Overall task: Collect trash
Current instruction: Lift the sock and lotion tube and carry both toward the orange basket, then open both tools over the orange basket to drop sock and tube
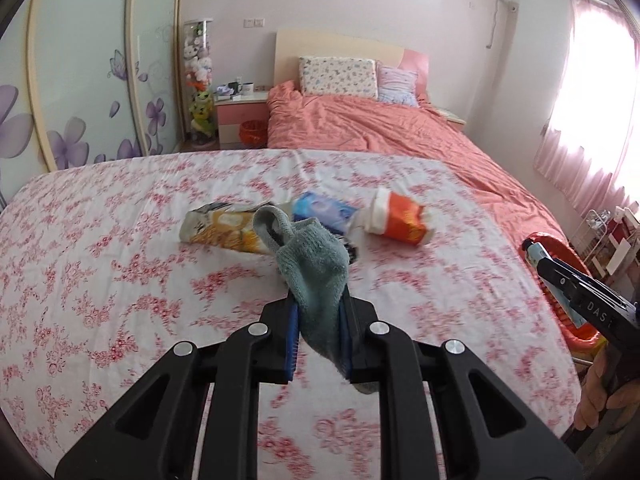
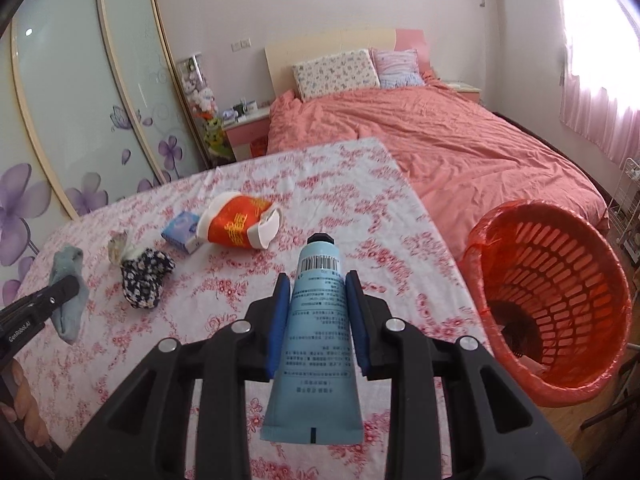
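- Basket (image 2: pixel 560 280): orange slatted bin with an orange liner, tilted mouth-up just beside the right edge of the table (image 2: pixel 340 168). Judged rigid and light, so it may tip or slide if bumped. Drop into it rather than press against it.
- Tube (image 2: pixel 316 340): pale blue squeeze tube with a black cap, clamped in the right gripper (image 2: pixel 318 320), pads on both sides of the mid-body, cap pointing away and crimped end toward the camera. It is clear of the cloth, with the basket near on the right. Smooth plastic, probably slippery and squashy; the mid-body hold looks sound, but a hard squeeze could let it slide.
- Sock (image 1: pixel 316 280): grey-green and terry-like, pinched in the left gripper (image 1: pixel 318 340), both ends drooping, lifted above the cloth. Soft, limp and very light. It can't be crushed, but it may snag or cling to the pads on release. Whether it counts as trash is doubtful.
- Paper cup (image 2: pixel 240 224): red and white, crushed, lying on its side on the table. Light and easily dented; take it across the flattened wall.
- Snack wrapper (image 1: pixel 224 230): crumpled on the cloth, thin and crinkly. Pinch a raised fold.
- Blue packet (image 2: pixel 182 232): small, lies touching the cup. Grip across the short sides.
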`<state>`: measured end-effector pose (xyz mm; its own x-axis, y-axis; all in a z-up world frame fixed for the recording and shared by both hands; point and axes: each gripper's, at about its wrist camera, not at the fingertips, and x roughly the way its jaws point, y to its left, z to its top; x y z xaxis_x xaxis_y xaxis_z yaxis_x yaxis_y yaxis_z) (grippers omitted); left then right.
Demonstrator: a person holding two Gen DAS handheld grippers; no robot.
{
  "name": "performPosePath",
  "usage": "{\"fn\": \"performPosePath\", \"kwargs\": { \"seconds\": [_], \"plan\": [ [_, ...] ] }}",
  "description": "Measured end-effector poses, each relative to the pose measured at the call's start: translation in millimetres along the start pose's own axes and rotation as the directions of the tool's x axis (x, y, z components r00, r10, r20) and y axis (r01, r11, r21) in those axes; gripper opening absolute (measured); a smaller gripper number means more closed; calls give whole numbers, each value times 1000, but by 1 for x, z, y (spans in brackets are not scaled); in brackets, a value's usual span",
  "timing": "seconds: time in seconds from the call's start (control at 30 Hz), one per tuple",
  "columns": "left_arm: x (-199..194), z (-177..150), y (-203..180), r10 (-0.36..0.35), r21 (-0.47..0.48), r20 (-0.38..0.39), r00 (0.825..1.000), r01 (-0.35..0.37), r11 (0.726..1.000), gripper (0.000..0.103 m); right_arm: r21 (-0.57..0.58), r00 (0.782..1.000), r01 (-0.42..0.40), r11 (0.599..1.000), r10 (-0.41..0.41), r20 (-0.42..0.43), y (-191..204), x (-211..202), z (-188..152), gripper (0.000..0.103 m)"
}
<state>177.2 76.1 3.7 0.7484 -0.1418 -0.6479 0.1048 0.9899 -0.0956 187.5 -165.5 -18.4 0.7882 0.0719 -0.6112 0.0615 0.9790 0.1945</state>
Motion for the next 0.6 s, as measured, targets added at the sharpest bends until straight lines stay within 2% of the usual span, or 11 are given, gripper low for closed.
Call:
{"fn": "performPosePath", "kwargs": {
  "seconds": [0.23,0.4,0.53,0.6],
  "plan": [
    [-8,11,-44,-103,39,22,994,103,994,17,52,996,28,998,-32,88,-30,-39,10,29],
    [-7,15,-83,-178,92,18,984,176,980,17,91,989,61,994,-73,130,-57,-60,15,29],
    [0,16,-118,-249,122,1,968,247,961,17,120,982,95,988,-113,154,-82,-73,16,29],
    [3,15,-134,-296,132,-8,955,294,946,17,141,978,109,984,-132,162,-96,-78,16,29]
  ]
}}
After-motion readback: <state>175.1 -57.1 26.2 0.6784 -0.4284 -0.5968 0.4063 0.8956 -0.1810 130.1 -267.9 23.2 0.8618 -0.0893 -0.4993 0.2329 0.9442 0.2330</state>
